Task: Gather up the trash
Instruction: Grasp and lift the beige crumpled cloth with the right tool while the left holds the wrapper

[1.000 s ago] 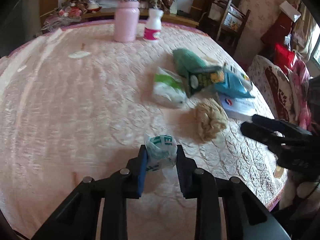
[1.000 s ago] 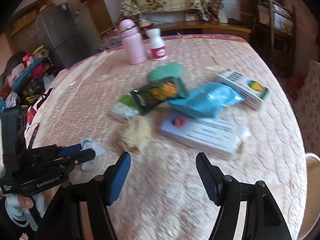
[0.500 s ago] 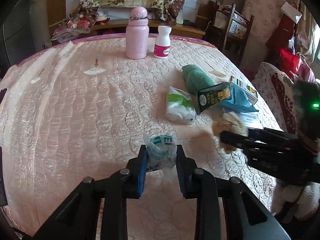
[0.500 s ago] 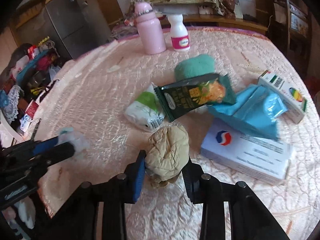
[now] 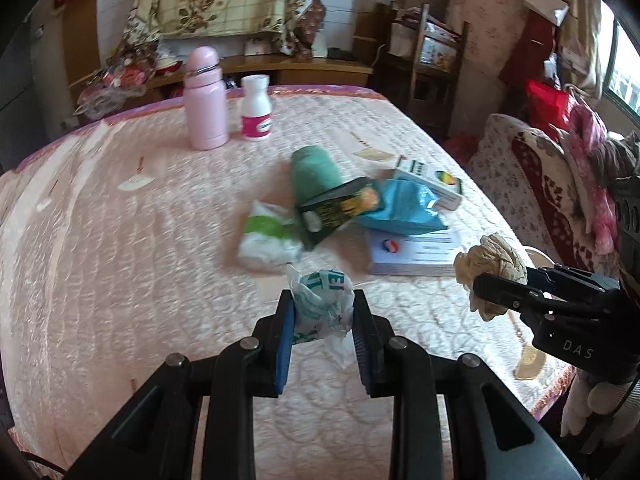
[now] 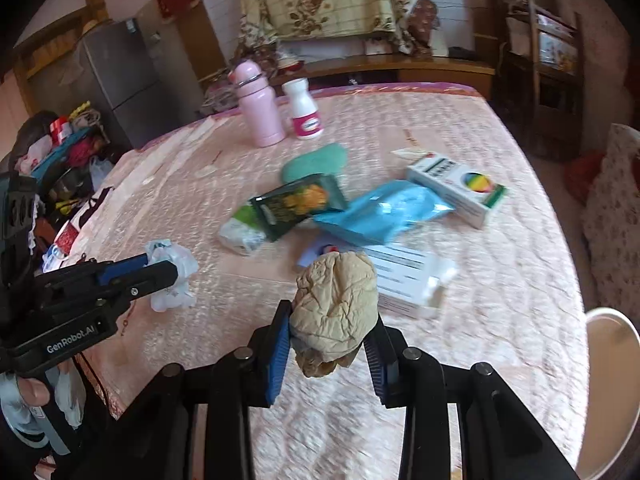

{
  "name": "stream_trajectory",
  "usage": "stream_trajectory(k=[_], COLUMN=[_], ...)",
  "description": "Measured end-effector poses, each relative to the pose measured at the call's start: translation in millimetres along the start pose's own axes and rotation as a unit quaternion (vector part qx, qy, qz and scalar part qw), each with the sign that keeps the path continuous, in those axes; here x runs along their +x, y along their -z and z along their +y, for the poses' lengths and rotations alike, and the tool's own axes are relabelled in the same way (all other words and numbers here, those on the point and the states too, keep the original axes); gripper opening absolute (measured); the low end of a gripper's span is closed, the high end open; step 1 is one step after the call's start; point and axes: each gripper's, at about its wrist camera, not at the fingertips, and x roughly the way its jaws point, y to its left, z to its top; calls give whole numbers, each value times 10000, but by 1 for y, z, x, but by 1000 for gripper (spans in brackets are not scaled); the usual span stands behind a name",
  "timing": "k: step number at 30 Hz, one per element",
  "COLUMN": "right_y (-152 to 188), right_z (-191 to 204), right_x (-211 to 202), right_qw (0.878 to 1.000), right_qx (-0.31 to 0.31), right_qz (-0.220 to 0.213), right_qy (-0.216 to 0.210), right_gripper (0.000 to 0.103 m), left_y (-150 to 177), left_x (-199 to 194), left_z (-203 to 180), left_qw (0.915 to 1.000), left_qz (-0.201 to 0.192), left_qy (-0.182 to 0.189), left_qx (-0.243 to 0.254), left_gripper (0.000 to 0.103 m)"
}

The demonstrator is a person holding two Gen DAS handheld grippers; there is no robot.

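Clamping crumpled trash, left gripper (image 5: 322, 312) pinches a white-green plastic wad (image 5: 320, 300); right gripper (image 6: 327, 330) squeezes a wrinkled tan paper ball (image 6: 334, 304) above the quilted surface (image 6: 500, 280).

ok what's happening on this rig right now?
A person is clearing trash off a table with two handheld tongs. The left tongs are shut on a crumpled white-and-green wrapper; the right tongs are shut on a crumpled tan paper ball. Both pieces are held above the tablecloth. Snack packets, boxes and two bottles remain on the table.
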Motion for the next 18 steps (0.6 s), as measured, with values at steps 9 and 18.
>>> stream_trajectory(k=[9, 18], right_y=[11, 24], right_z=[-33, -68], right_x=[-26, -50], right_qw=[9993, 9973], right_qx=[244, 529], right_qz=[-165, -262], right_qy=[212, 443], right_gripper=[37, 37], left_y=[-5, -10], left_x=[2, 9], left_z=[-39, -81], left_qw=[9995, 9978], left_qz=[-22, -26], left_qy=[103, 302], left_qx=[290, 593], left_gripper=[28, 29])
